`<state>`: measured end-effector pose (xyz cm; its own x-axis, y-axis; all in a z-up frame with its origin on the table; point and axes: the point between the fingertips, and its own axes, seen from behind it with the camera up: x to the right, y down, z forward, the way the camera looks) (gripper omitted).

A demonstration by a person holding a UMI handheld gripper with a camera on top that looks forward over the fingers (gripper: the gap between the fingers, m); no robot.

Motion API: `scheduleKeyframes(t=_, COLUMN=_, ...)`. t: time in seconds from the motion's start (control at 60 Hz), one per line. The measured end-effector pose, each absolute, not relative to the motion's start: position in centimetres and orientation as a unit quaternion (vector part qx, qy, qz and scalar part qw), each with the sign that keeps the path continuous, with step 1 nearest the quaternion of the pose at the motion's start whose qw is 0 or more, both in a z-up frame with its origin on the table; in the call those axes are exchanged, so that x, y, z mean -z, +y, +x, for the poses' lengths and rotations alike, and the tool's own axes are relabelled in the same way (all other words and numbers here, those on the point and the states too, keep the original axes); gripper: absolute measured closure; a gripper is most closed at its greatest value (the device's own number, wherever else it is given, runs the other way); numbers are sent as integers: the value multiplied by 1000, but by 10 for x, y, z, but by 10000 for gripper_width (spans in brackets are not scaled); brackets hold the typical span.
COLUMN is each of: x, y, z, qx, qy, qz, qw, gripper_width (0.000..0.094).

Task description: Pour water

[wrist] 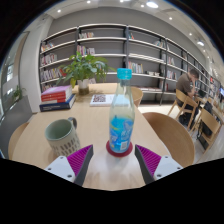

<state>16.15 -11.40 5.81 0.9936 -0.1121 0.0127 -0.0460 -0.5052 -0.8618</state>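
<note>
The gripper [112, 158] is spread wide, the upright bottle [121, 118] standing free between its fingers for grasping; the mug [61, 135] waits at ten o'clock.

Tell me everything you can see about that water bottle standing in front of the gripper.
The water bottle is clear plastic with a blue cap and a blue-and-white label round its middle. It stands upright on a small dark red coaster on the round wooden table, capped. It sits just ahead of the open gripper, in line with the gap between its pink-padded fingers, which do not touch it. A grey-green mug stands apart to its side.
</note>
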Motion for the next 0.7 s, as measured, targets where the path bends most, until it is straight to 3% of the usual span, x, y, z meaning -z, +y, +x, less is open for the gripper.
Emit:
scheduleKeyframes(t=0.133, x=-57, y=-166, z=115, qx=22, qy=37, qz=-885, qw=463, gripper_width=87)
scheduleKeyframes(t=0.25, x=-87, y=-194, z=78, qx=10, qy=33, qz=-890, qw=455, gripper_width=76)
scheduleKeyframes(t=0.7, x=-199, y=-191, z=19, qx=12, qy=13, qz=-857, qw=515, gripper_width=81)
